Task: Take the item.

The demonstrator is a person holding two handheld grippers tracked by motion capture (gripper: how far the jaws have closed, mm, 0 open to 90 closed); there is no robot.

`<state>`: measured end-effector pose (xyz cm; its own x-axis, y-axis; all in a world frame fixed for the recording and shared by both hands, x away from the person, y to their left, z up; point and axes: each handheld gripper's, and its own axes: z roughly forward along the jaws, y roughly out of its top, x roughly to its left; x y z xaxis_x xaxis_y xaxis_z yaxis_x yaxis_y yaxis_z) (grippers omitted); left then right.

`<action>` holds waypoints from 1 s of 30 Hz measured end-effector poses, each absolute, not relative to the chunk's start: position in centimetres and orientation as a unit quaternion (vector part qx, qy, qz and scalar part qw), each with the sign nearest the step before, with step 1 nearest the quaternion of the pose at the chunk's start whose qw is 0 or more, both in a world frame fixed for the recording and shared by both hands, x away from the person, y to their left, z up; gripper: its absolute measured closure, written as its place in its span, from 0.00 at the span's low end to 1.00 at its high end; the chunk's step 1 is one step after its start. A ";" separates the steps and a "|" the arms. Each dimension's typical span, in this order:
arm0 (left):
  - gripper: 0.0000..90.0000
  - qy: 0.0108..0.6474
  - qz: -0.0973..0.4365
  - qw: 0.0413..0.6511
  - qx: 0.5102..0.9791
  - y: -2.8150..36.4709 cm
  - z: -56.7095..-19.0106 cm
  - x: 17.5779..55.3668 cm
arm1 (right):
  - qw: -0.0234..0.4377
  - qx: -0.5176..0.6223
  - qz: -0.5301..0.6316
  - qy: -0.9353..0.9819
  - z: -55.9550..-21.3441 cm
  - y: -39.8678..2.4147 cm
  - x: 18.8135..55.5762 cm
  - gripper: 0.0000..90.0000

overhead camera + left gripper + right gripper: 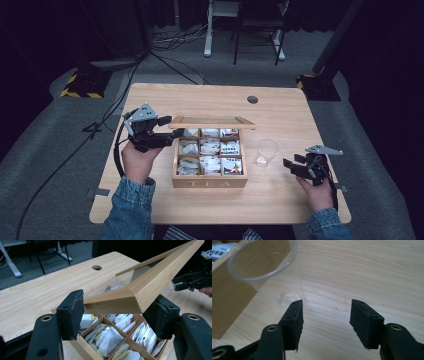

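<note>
Left gripper (pixel 113 315) clamps front corner of tea box lid (pixel 140 292), holding it raised so tea bag compartments (pixel 210 149) stay exposed for picking. My left hand (pixel 137 162) sits at box's left side, jaws pointing across toward box. Right gripper (pixel 325 317) empty, jaws parted half-wide, hovering low over table (pixel 200 97) just beside clear plastic cup (pixel 266 151), cup standing right of tea box (pixel 210 181). My guess: right goes for tea bag next.
</note>
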<state>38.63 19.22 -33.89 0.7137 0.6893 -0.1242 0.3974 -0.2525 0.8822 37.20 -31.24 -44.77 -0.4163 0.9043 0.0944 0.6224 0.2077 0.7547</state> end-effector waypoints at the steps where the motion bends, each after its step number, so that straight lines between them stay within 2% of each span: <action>1: 0.39 0.349 0.146 0.502 0.778 19.2 -33.9 38.6 | 0.188 0.505 0.374 0.755 -44.5 -31.1 37.1 0.49; 8: 0.40 0.355 0.152 0.482 0.787 18.8 -34.2 38.9 | 0.186 0.464 0.388 0.774 -42.2 -28.8 36.0 0.49; 20: 0.40 0.355 0.155 0.485 0.784 18.7 -34.1 38.7 | 0.163 0.415 0.419 0.791 -39.1 -25.1 34.7 0.49; 30: 0.40 0.350 0.152 0.490 0.784 19.0 -34.1 38.9 | 0.143 0.374 0.420 0.814 -37.7 -21.0 35.3 0.49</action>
